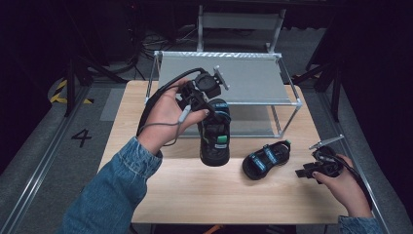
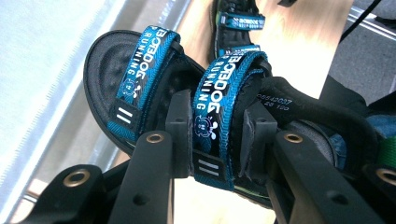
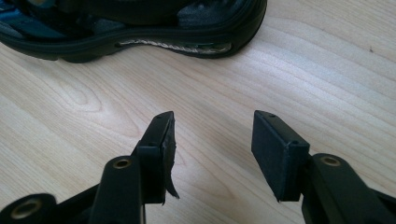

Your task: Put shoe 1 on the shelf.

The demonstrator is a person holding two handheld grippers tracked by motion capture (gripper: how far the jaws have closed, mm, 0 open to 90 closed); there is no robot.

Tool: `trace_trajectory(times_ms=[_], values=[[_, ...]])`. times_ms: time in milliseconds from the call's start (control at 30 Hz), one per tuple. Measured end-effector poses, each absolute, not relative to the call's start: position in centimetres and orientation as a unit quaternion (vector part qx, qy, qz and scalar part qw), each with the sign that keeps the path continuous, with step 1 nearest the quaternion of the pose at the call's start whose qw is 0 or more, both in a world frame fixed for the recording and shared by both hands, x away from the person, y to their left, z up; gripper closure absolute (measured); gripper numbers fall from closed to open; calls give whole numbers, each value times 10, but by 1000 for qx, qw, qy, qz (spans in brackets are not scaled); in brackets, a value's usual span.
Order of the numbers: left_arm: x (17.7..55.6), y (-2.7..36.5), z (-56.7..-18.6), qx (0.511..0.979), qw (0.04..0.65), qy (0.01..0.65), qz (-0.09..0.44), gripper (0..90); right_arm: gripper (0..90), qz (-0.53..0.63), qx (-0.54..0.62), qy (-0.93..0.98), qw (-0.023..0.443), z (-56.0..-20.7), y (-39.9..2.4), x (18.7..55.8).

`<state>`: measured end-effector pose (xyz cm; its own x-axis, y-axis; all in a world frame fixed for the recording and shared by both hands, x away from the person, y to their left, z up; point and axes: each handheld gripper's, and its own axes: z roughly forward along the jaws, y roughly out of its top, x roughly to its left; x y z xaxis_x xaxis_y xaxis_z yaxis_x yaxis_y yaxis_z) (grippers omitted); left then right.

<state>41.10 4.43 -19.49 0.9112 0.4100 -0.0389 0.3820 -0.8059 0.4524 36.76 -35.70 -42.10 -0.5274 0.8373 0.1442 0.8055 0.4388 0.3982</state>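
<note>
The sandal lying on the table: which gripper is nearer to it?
Right. The right gripper rests on the table just right of the sandal lying there, jaws open and apart from it. The left gripper is up over the shelf's front edge, clamping the other sandal.

A lab or studio: dark surroundings, floor cables (image 1: 160,41), hazard tape (image 1: 61,92), a wooden table (image 1: 195,190) on rails.

Your tabletop (image 1: 195,195) is pale, smooth wood grain with a soft sheen. The sandal (image 2: 140,93) you hold has woven blue cloth straps, a dimpled matt footbed and a rubbery black sole. Each gripper (image 3: 212,140) is matt black plastic with brass-coloured rivets. The rack (image 1: 287,105) has a bright metal frame and matt grey shelves.
</note>
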Motion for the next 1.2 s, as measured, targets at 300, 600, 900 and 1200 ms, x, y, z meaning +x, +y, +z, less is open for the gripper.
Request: trace_trajectory(times_ms=[300,600,900,1200], values=[[423,38,-176,951,233,202,37,699,505,221,478,849,35,-420,-357,368],[450,38,-166,946,249,202,44,699,540,225,479,848,25,-418,-356,368],[487,43,-170,944,252,208,49,699,538,229,479,847,26,-416,-357,367],[520,45,-181,939,268,208,55,698,532,231,480,846,24,-418,-359,368]])
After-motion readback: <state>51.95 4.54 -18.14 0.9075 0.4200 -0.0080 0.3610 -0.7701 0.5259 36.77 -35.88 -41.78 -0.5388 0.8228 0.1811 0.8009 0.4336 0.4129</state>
